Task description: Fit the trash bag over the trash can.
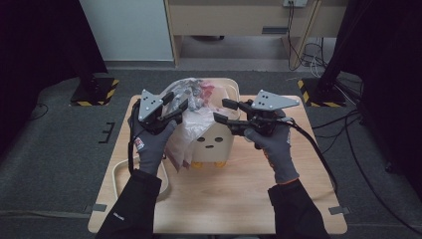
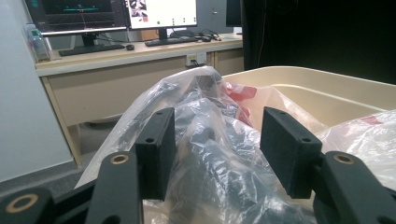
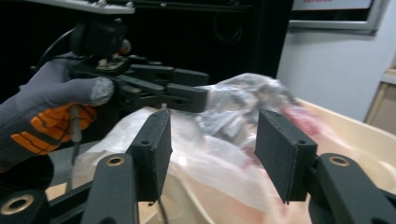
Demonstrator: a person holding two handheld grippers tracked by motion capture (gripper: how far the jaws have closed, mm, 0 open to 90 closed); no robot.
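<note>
Your left gripper (image 1: 175, 105) holds a bunched fold of the clear plastic bag (image 1: 196, 117) between half-spread jaws, at the left rim of the cream bin (image 1: 230, 88) near the table's (image 1: 239, 199) far edge. Your right gripper (image 1: 225, 110) hovers at the bin's right rim, jaws parted with nothing pinched between them.

High view down over the table (image 1: 224, 199); both gripper views close, level, sharing the plastic bag (image 2: 205, 140).
</note>
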